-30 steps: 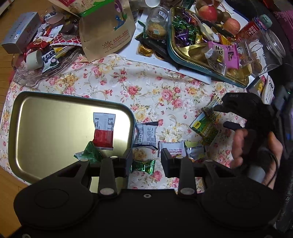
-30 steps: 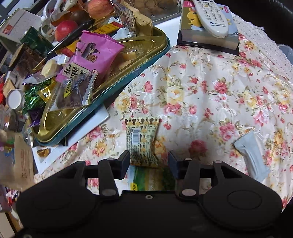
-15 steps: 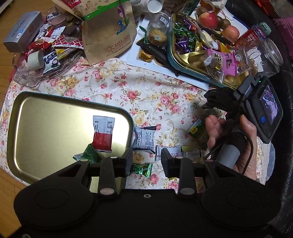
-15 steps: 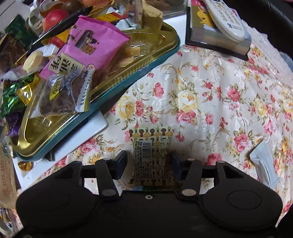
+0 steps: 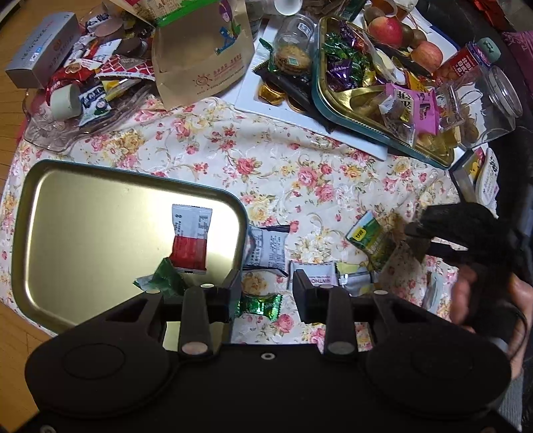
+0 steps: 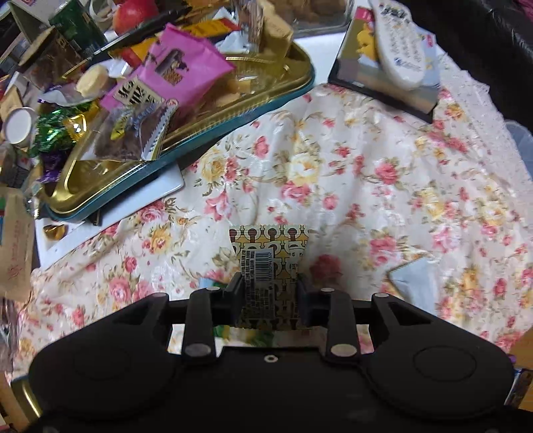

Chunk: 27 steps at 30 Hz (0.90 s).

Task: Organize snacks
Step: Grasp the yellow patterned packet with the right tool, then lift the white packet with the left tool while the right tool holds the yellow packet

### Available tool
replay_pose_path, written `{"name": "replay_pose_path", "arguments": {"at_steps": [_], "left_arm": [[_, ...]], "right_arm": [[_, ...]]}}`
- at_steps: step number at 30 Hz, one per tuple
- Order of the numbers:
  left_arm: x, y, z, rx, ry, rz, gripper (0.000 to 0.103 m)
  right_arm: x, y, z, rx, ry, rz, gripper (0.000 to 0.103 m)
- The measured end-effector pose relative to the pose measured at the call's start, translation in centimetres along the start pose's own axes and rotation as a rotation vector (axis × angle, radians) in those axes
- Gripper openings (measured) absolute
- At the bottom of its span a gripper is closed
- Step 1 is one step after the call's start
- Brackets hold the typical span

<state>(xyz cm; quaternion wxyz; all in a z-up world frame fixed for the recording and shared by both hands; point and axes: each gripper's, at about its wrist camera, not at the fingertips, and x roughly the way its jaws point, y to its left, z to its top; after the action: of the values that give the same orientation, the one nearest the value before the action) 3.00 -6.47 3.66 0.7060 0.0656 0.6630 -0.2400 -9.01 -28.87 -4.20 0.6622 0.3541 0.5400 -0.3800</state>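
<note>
My right gripper [image 6: 268, 293] is shut on a yellow patterned snack packet [image 6: 268, 263] with a barcode, lifted off the flowered cloth. It shows at the right in the left wrist view [image 5: 416, 239], above a green-and-yellow packet [image 5: 366, 238]. My left gripper [image 5: 266, 293] is open and empty, low over a green wrapped candy [image 5: 261, 306]. A gold tray [image 5: 83, 216] at left holds a red-and-white packet [image 5: 190, 239] and a green wrapper [image 5: 165, 278]. A grey packet [image 5: 268, 248], a white packet [image 5: 316, 281] and a yellow-grey packet [image 5: 353, 279] lie between the tray and my right gripper.
A second gold tray [image 6: 266, 96] full of sweets stands at the back, with a pink bag [image 6: 180, 73]. A paper bag [image 5: 203, 53], a glass dish [image 5: 76, 130], jars [image 5: 483, 110] and apples [image 5: 384, 26] crowd the far side. A remote [image 6: 399, 43] lies on a book. A grey-white packet [image 6: 413, 279] lies right.
My right gripper has closed on the yellow patterned packet and raised it off the cloth. My left gripper has stayed open over the green candy.
</note>
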Motion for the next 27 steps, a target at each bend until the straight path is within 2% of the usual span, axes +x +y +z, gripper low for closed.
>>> {"name": "replay_pose_path", "arguments": {"at_steps": [6,12,18,23,27], "left_arm": [[0.4,-1.0,-0.2,0.040,-0.017,0.010,0.042],[1.6,-1.9,-0.1,0.044,0.019,-0.063,0.042],[3.0,-2.5,-0.2,0.050,0.022,-0.042,0.042],[4.4,-3.0,0.4,0.036,0.027,-0.038,0.042],[5.7,-4.1,0.5,0.071,0.028,-0.003,0.042]], "right_arm": [[-6.0,-2.1,-1.5,-0.048,-0.032,0.074,0.033],[-10.2,-3.4,-4.0,-0.101,-0.055,0.124,0.033],[-11.0,-4.3,-5.1,-0.098,-0.067,0.116,0.033],[-11.8,-5.1,-5.6,-0.097,-0.041,0.168,0.033],[-12.7,-5.6,-5.9,-0.101,-0.065,0.178,0.033]]}}
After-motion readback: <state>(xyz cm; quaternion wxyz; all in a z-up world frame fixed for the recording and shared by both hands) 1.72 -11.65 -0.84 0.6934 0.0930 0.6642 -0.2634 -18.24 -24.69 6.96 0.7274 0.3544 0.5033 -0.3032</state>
